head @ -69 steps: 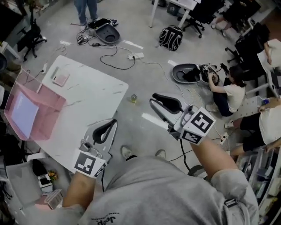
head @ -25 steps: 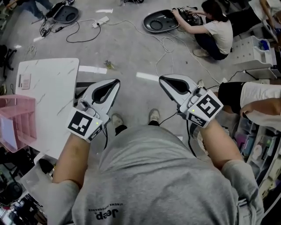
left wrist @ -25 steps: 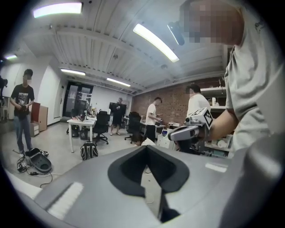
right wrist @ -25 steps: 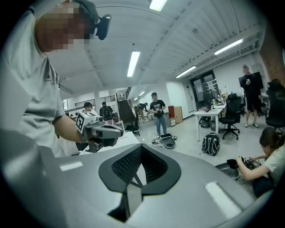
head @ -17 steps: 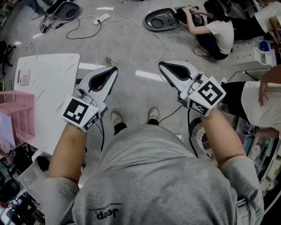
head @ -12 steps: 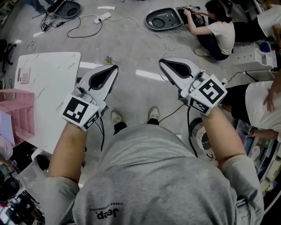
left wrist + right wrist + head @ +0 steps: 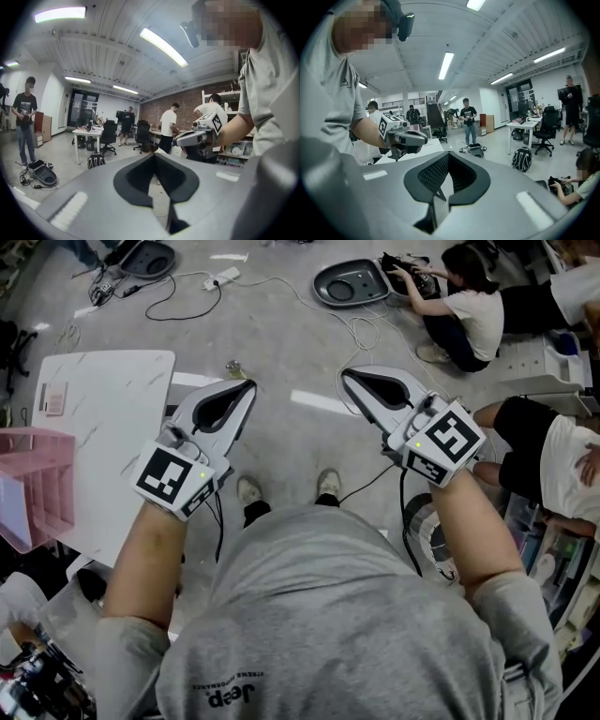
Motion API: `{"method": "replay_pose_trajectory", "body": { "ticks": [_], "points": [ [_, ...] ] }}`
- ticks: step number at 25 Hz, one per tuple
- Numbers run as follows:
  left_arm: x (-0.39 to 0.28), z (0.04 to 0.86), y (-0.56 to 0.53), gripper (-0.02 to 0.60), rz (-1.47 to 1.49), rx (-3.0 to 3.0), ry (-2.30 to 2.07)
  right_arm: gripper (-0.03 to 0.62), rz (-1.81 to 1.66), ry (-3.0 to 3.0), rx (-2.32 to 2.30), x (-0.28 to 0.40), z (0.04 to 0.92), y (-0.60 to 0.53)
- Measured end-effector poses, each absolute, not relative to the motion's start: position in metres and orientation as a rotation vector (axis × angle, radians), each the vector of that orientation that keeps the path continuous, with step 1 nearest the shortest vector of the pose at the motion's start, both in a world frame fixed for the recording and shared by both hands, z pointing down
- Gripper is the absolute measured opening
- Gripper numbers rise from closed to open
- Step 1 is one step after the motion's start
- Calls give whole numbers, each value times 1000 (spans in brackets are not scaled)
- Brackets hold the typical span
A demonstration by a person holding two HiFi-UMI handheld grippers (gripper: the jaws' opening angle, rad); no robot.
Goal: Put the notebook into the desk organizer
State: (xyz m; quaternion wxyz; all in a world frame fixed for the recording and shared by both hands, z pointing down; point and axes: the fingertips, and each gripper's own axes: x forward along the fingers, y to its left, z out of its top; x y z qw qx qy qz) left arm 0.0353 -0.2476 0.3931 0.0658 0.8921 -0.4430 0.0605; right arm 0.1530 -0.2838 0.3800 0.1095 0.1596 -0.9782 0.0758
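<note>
The translucent pink plastic desk organizer [image 7: 37, 479] sits on a white tabletop [image 7: 112, 418] with faint grey marble veining. The light grey left gripper [image 7: 247, 385] and right gripper [image 7: 346, 374] have black linings and black-and-white marker cubes. The concrete floor [image 7: 281, 334] is grey.

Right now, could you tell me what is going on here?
A person stands holding a gripper in each hand: the left gripper and the right gripper are both shut and empty, held over the floor. The white table is to their left, with the pink desk organizer at its edge and a small flat item, possibly the notebook, lying apart from it. Neither gripper touches them.
</note>
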Motion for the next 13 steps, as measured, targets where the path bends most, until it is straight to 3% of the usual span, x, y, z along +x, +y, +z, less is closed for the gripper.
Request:
{"method": "replay_pose_trajectory", "body": {
  "ticks": [13],
  "points": [
    [43,393,-248,58,194,2694,-1339,2,203,-2878,471,160,377,-285]
  ]
}}
